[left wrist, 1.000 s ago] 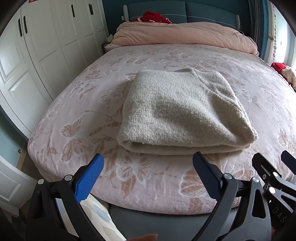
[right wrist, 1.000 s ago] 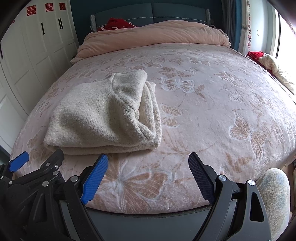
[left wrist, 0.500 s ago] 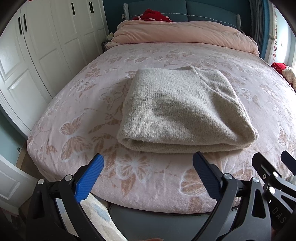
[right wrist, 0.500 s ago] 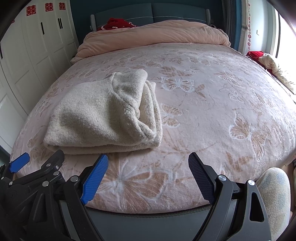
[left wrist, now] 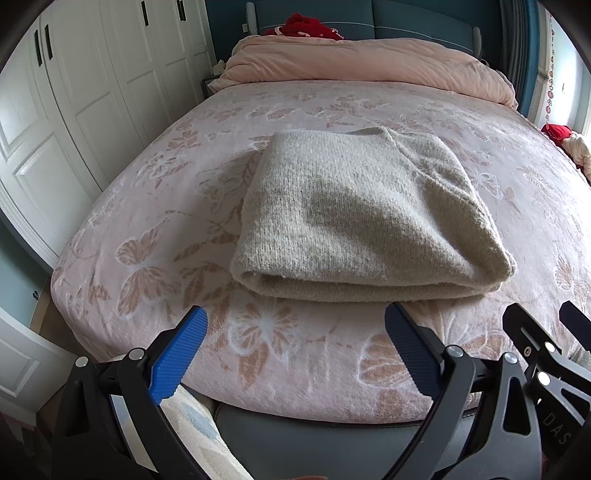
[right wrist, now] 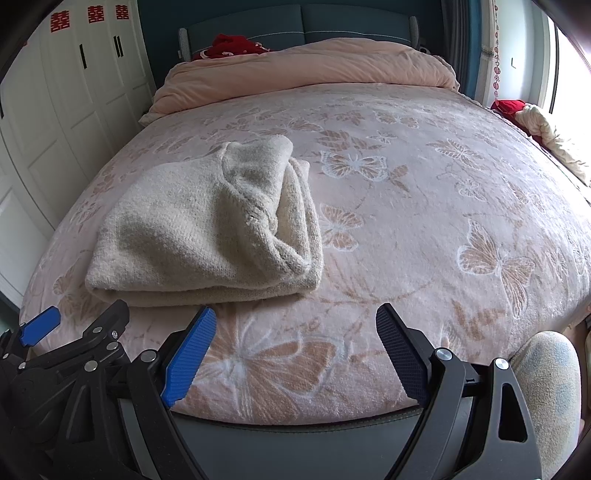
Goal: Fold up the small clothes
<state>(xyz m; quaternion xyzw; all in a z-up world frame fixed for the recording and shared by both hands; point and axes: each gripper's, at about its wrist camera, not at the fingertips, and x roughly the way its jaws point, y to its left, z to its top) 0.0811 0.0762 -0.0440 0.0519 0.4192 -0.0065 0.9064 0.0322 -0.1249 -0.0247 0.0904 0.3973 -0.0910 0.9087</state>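
Note:
A cream knitted sweater (left wrist: 354,218) lies folded into a thick rectangle on the pink butterfly-patterned bed cover (left wrist: 155,206). In the right wrist view the same sweater (right wrist: 207,225) sits left of centre, its folded layers showing at the right end. My left gripper (left wrist: 295,347) hangs over the bed's near edge, short of the sweater's front fold, open with nothing between its blue pads. My right gripper (right wrist: 295,350) is beside it on the right, also open and holding nothing, with bare bed cover (right wrist: 443,192) ahead of it.
A rolled pink duvet (left wrist: 369,62) lies across the head of the bed with a red item (left wrist: 310,27) behind it. White wardrobe doors (left wrist: 74,92) line the left side. Red and cream cloth (right wrist: 543,125) sits at the right edge. A person's patterned trouser leg (right wrist: 550,373) shows at lower right.

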